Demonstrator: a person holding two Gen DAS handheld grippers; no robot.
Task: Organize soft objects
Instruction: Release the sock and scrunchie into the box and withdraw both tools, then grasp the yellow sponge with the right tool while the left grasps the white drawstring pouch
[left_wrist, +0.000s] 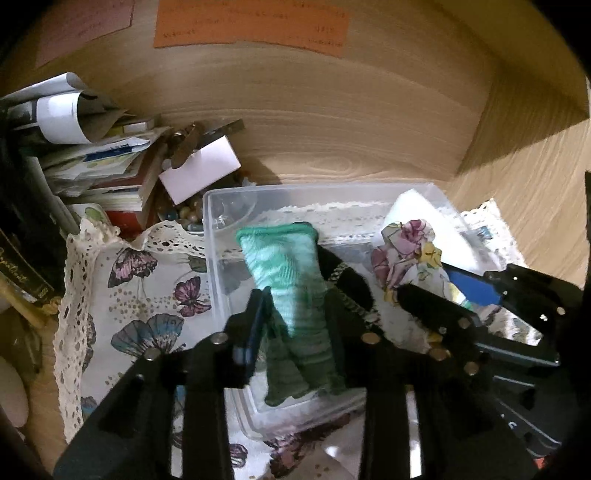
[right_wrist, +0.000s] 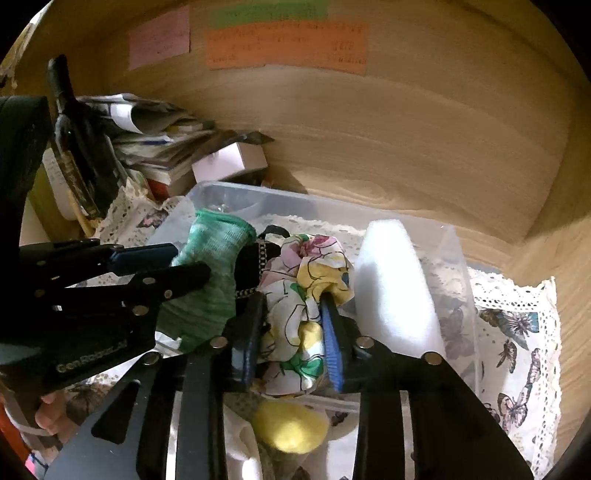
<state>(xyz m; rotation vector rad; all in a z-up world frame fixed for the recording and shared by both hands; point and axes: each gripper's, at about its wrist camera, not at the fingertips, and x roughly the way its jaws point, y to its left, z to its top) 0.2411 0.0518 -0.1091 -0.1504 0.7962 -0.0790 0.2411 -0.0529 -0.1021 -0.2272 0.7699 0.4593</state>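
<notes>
The left gripper (left_wrist: 291, 314) is clamped on a green knitted sock (left_wrist: 291, 284), a ribbed, stretchy tube whose open cuff points away from the camera. The sock hangs between the blue-padded fingers over a clear plastic box (left_wrist: 229, 195) with thin, glossy walls and rounded corners. The right gripper (right_wrist: 291, 332) is closed on a bunch of crumpled floral cloth (right_wrist: 303, 295), thin fabric printed with pink, yellow and green flowers, held above the same box. Just beside the cloth, leaning against the box's right wall, stands a white foam block (right_wrist: 391, 284), smooth and matte with softened edges. Between the sock and the floral cloth lies a dark piece with a woven patterned trim (right_wrist: 255, 266). Below the right gripper sits a fuzzy yellow ball (right_wrist: 291, 428), round and felt-like. The box rests on a butterfly-print tablecloth (left_wrist: 147, 295) with a lace border, spread over a wood-grain surface. A messy stack of books and papers (left_wrist: 92, 162) is piled to the left.
</notes>
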